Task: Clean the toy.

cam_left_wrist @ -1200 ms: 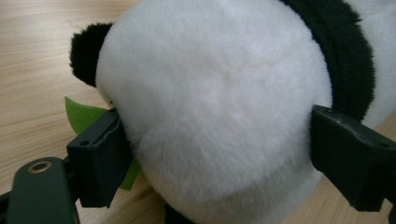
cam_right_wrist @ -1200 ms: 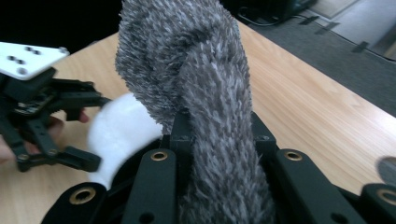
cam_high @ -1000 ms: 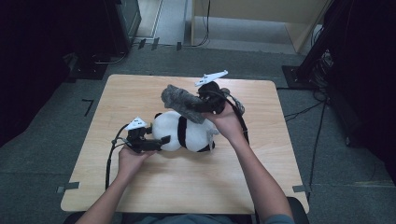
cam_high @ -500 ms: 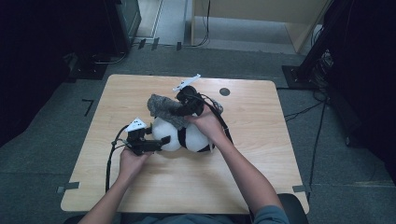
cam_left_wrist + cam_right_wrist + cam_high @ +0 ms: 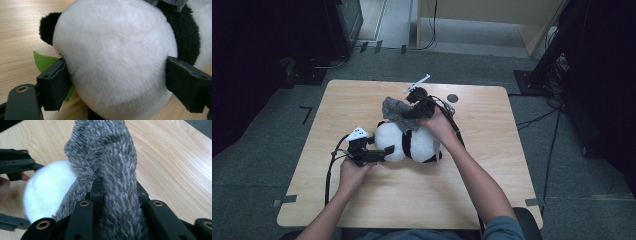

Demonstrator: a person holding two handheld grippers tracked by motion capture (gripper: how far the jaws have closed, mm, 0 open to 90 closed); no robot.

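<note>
A black-and-white panda plush (image 5: pixel 412 142) lies on the wooden table (image 5: pixel 492 165). My left gripper (image 5: pixel 382 146) clamps its white head (image 5: pixel 117 55) from both sides, and a pad (image 5: pixel 56 85) presses into the fur. A green felt leaf (image 5: pixel 43 61) pokes out under the head. My right gripper (image 5: pixel 409 112) is shut on a grey furry cloth (image 5: pixel 394 110), which hangs over the panda's far side. Its jaws have just been opening slightly, with the cloth (image 5: pixel 110 152) still pinched between them (image 5: pixel 117 187). The head (image 5: pixel 47 190) shows white beside the cloth.
A small dark disc (image 5: pixel 453 98) sits near the table's far edge. Black cables trail from both grippers across the table. Dark equipment (image 5: pixel 337 25) and stands (image 5: pixel 557 50) ring the table on the floor. Bare wood lies to the right and front.
My right gripper has carried the grey cloth left and down, from the table's far middle to the panda's body. The left gripper and the panda have stayed in place.
</note>
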